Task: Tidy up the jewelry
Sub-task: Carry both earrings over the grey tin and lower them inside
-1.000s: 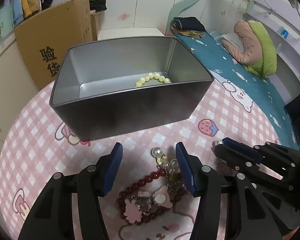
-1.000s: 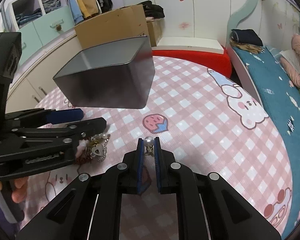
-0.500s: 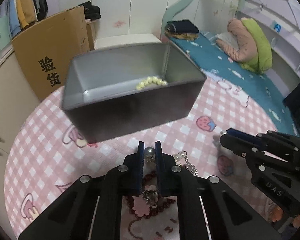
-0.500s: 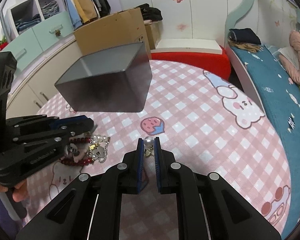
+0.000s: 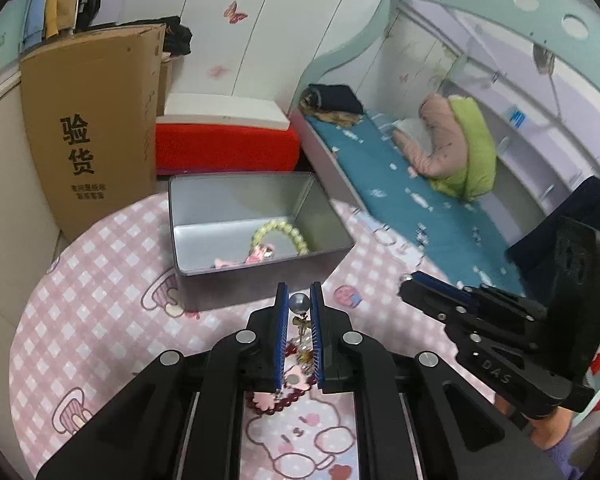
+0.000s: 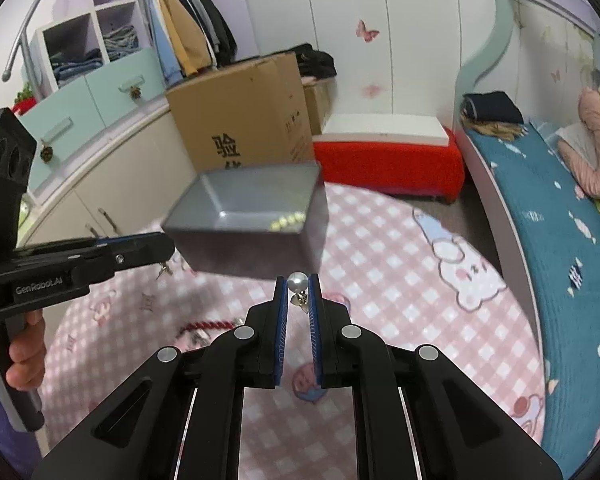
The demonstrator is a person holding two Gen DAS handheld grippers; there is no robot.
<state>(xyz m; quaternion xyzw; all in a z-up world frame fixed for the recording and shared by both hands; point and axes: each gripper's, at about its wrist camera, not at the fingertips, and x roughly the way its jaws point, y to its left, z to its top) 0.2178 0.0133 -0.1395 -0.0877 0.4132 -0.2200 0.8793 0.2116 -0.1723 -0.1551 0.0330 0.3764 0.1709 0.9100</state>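
Note:
A grey metal tin (image 5: 256, 220) stands on the pink checked table and holds a green bead bracelet (image 5: 281, 233) and a pink trinket (image 5: 256, 257). My left gripper (image 5: 299, 303) is shut on a pearl earring (image 5: 299, 303), raised above the table in front of the tin. A dark red bead bracelet with pink charms (image 5: 278, 394) lies on the table below it. My right gripper (image 6: 298, 282) is shut on a second pearl earring (image 6: 298, 281), also raised, near the tin (image 6: 252, 216). The right gripper shows in the left wrist view (image 5: 410, 280).
A brown cardboard box (image 5: 92, 140) stands behind the tin at the table's far edge. A red bench (image 5: 224, 146) and a bed with a teal sheet (image 5: 404, 196) lie beyond. The left gripper body (image 6: 80, 260) crosses the right view's left side.
My left gripper closed on a pearl earring from the pile and lifted it. Both grippers rose and pulled back from the tin, the right one still holding its pearl earring.

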